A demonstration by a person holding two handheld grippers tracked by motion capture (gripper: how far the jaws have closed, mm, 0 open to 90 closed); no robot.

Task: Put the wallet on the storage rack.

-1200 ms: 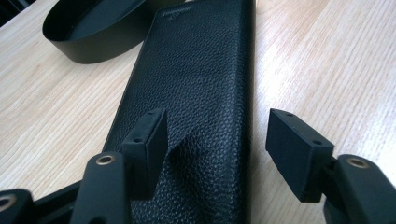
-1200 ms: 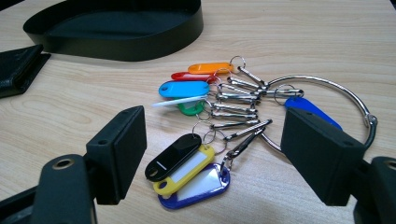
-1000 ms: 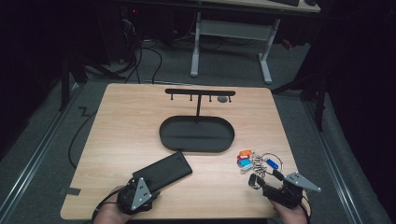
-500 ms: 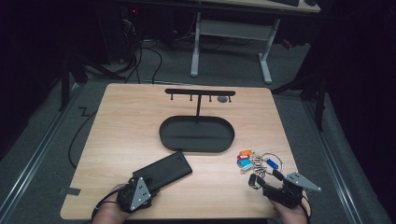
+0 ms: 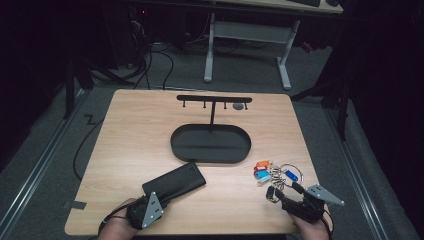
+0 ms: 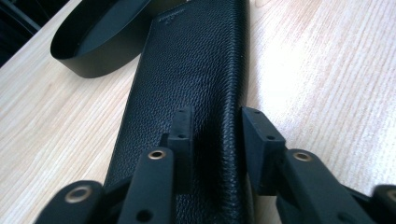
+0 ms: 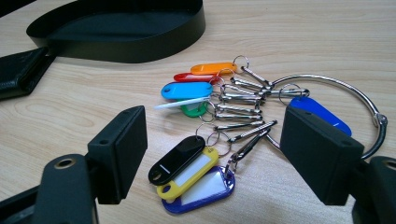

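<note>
Apparently nothing is placed yet: the left gripper (image 6: 212, 135) is narrowly spread over the black wallet (image 6: 196, 70), the right gripper (image 7: 215, 154) is wide before the key ring (image 7: 219, 107), the tray (image 5: 210, 143) is empty.

small embossed lettering on the black leather wallet (image 6: 196, 60) is too small to read.

Overhead table (image 5: 125, 150); two close claw views

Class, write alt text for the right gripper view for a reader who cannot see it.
Open black tongs frame a bunch of coloured key tags on a large metal ring, lying on a wooden table. A black oval tray sits behind.
</note>
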